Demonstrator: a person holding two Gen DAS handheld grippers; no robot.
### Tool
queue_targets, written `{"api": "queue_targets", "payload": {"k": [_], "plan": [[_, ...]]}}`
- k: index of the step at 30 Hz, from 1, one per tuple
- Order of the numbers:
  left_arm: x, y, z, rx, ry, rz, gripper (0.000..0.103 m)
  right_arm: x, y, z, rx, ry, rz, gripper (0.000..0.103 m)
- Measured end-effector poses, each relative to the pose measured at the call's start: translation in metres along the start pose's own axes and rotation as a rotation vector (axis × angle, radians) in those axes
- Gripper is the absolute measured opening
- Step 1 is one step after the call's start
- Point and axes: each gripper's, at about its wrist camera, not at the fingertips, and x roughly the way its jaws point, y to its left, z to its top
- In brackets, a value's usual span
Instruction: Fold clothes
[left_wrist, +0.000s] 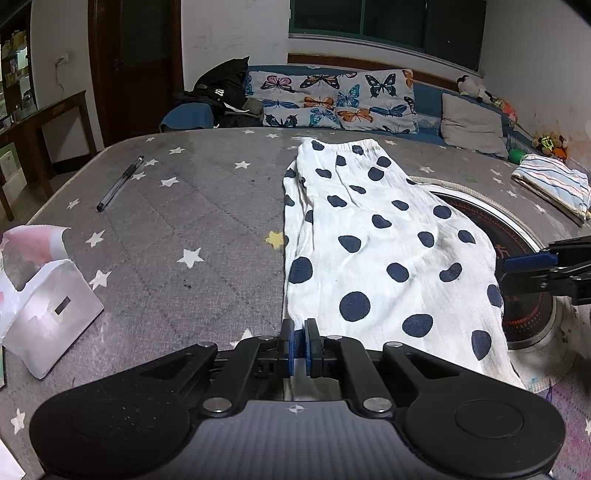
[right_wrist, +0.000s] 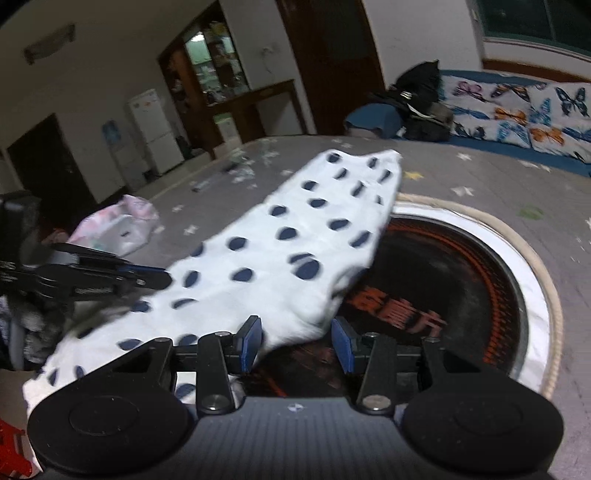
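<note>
- The thing being folded is a pair of white trousers with navy dots (left_wrist: 369, 236). They're laid out long on the grey star-print table cover (left_wrist: 184, 221), with the elastic waistband at the far end and the leg hems at the near end by the grippers.
- So the long axis runs pretty much straight away from both grippers, near to far. I'd say that's what the next move hangs on: lift the near end and carry it along that line toward the waistband.
- The left gripper (left_wrist: 300, 345) is pressed together on the near left corner of the cloth. The blue pads are clamped tight and the fabric comes right up to them, so it looks like it's pinching the hem.
- The right gripper (right_wrist: 297, 341) has its jaws spread apart, and the near right edge of the trousers (right_wrist: 280, 258) lies in the gap between them. The pads aren't squeezing it as far as I can see. That view is a bit blurry, so I can't say whether one pad touches the cloth.
- The right side of the trousers hangs over a round black hotplate (right_wrist: 461, 266) set into the table, so that corner sits a bit loose.
- The left side is already holding on. My guess is the right one still has to close on its corner before both can lift evenly.
- Also around: a pen (left_wrist: 120, 182) well off to the left, and a folded striped cloth (left_wrist: 554, 184) far right. Neither is in the way.
</note>
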Motion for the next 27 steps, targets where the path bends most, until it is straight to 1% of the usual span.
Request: {"api": "queue_targets", "payload": {"k": [2,6,7,9,10,12,17,18,20,21,23,27], "plan": [[0.000,0.000,0.000,-0.002,-0.001,0.000,0.008,0.006,-0.005,-0.001,0.008,0.006,-0.004,0.043],[0.000,-0.001,0.000,-0.001,-0.001,0.002,0.008,0.017,-0.005,0.000,0.001,0.009,0.030,0.042],[0.000,0.000,0.000,-0.002,-0.001,0.002,0.008,0.019,-0.004,0.000,0.004,0.008,0.047,0.038],[0.000,-0.001,0.000,-0.002,-0.001,0.002,0.008,0.023,-0.001,0.001,0.006,0.013,0.059,0.018],[0.000,-0.001,0.000,-0.001,-0.001,0.002,0.008,0.023,0.000,0.001,0.004,0.013,0.057,0.016],[0.000,0.000,-0.001,-0.002,-0.003,0.000,0.008,0.019,0.003,0.001,-0.007,0.011,0.036,0.007],[0.000,0.001,-0.002,-0.005,-0.008,-0.004,0.008,0.003,0.005,0.005,-0.057,0.016,-0.030,0.006],[0.000,0.001,-0.002,-0.006,-0.008,-0.004,0.008,0.003,0.005,0.005,-0.064,0.026,-0.046,0.004],[0.000,0.002,-0.002,-0.009,-0.009,-0.005,0.008,0.006,0.003,0.003,-0.080,0.051,-0.083,0.004],[-0.001,0.002,-0.002,-0.009,-0.008,-0.005,0.010,0.007,0.003,0.001,-0.079,0.059,-0.090,0.005],[-0.003,0.003,-0.002,-0.008,-0.004,0.002,0.016,0.005,0.004,0.001,-0.085,0.055,-0.096,0.005],[-0.010,0.004,0.001,-0.003,-0.015,-0.002,0.016,-0.007,0.013,0.010,-0.115,0.009,-0.119,0.011]]}}
